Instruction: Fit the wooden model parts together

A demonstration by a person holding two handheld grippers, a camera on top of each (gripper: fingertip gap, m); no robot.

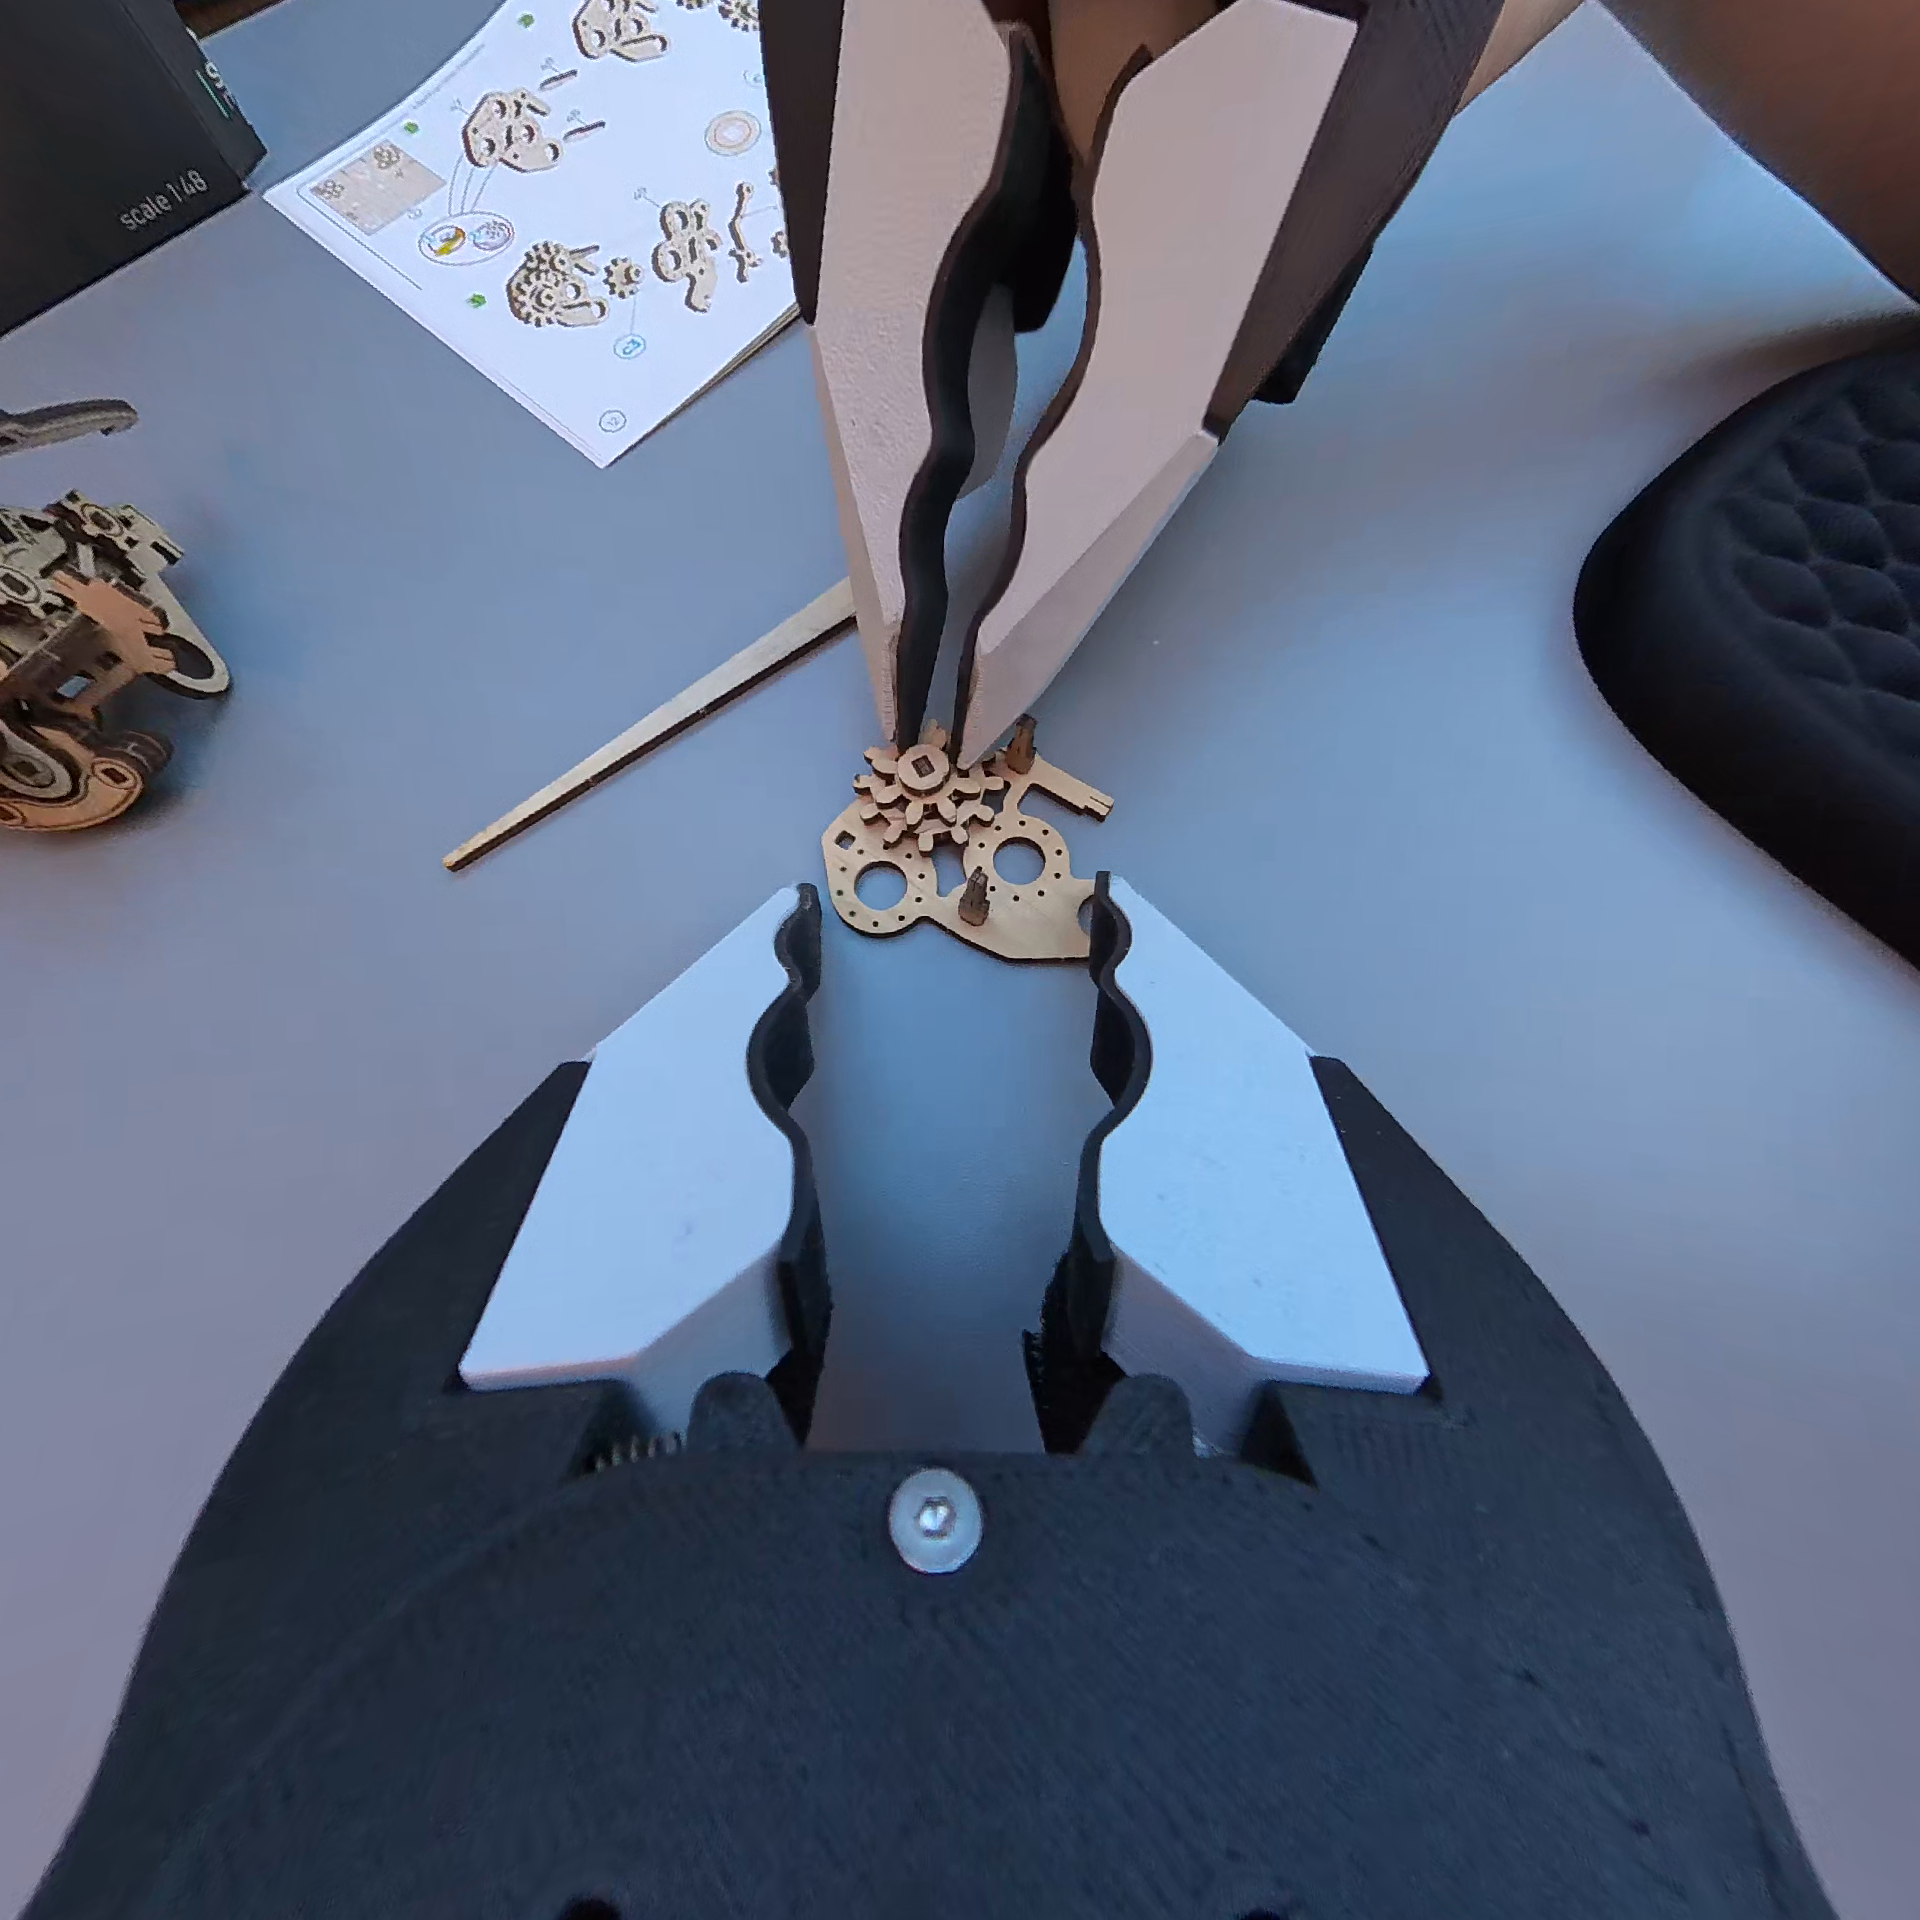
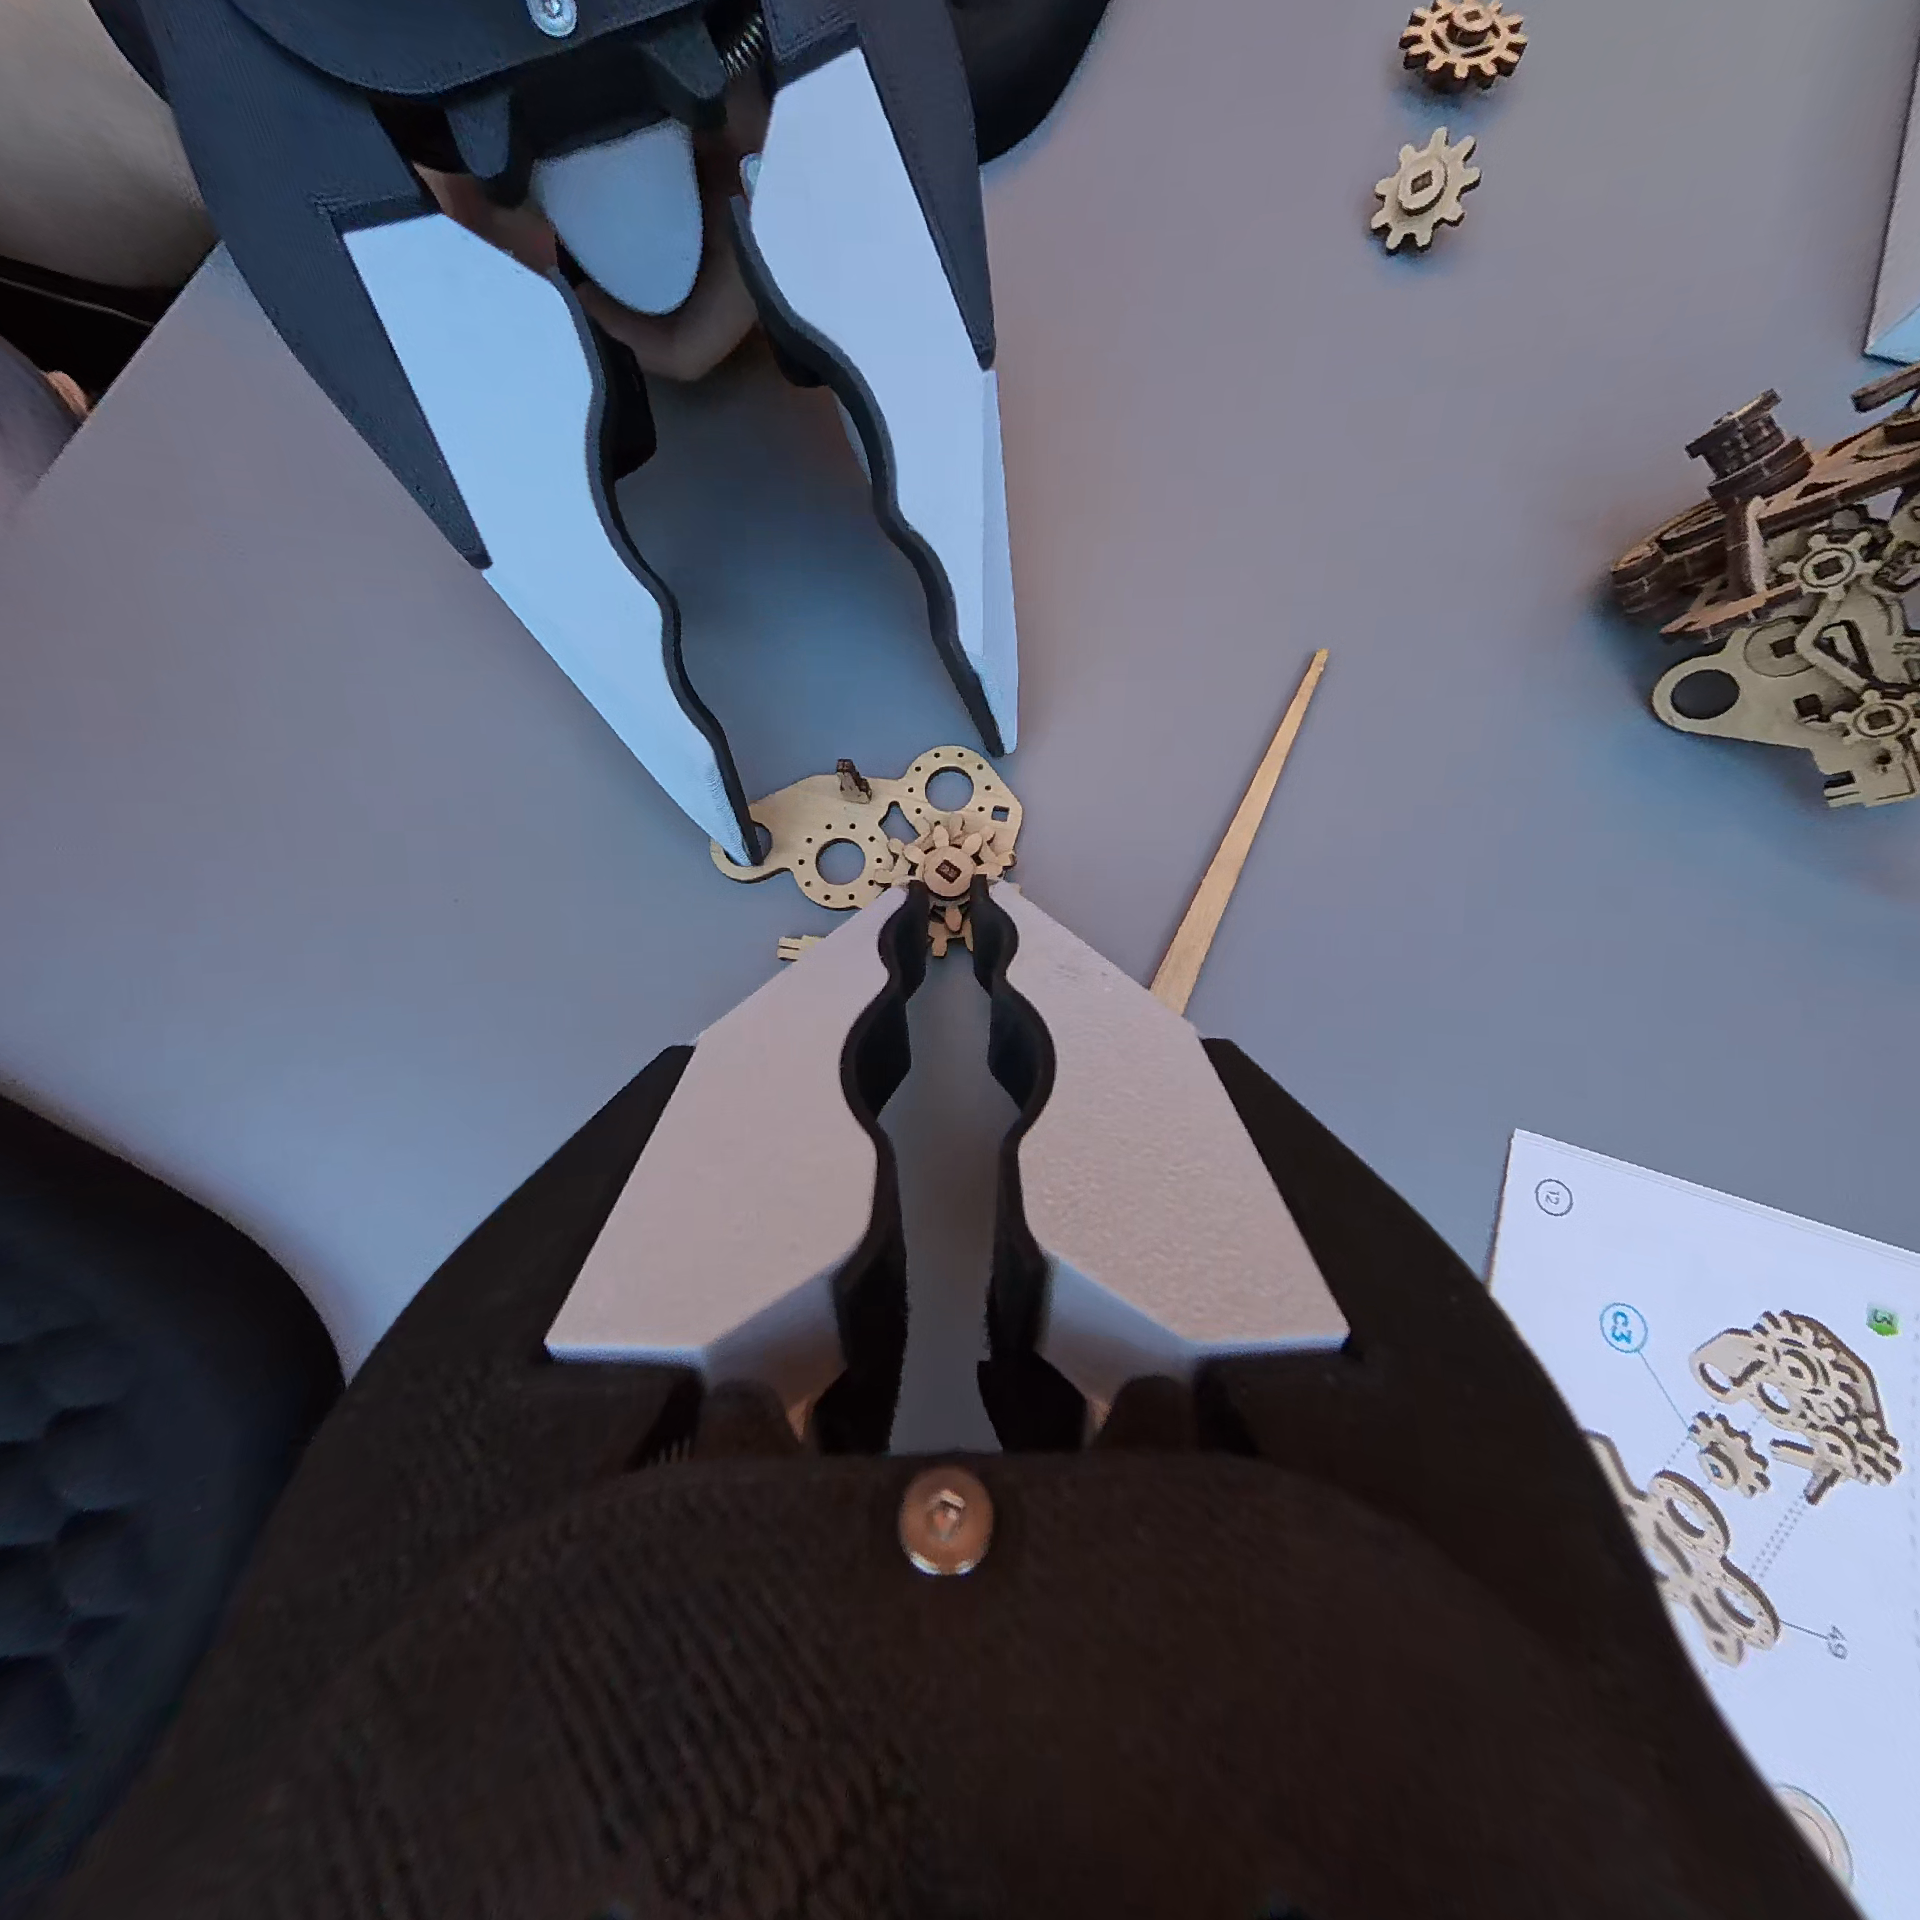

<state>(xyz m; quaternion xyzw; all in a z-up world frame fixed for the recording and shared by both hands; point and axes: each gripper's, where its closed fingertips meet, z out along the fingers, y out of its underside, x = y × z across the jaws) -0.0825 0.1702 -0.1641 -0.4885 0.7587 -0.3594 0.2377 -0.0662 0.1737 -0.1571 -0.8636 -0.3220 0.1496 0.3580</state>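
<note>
Seating step: you are pressing a small gear (image 1: pixel 920 774) onto the perforated wooden plate (image 1: pixel 961 873) lying on the bench (image 1: pixel 416 1039).
Left wrist view: left claw (image 1: pixel 948 914) gapes wide, empty, one tip touching the plate's near edge; steady that plate.
Right wrist view: right claw (image 2: pixel 948 899) pinches the gear at its tips; keep it level over its hole, push straight down.

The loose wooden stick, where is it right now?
The wooden stick lies flat on the grey table, left of the flat gear plate in the left wrist view, its far end hidden behind the right tool.
</note>
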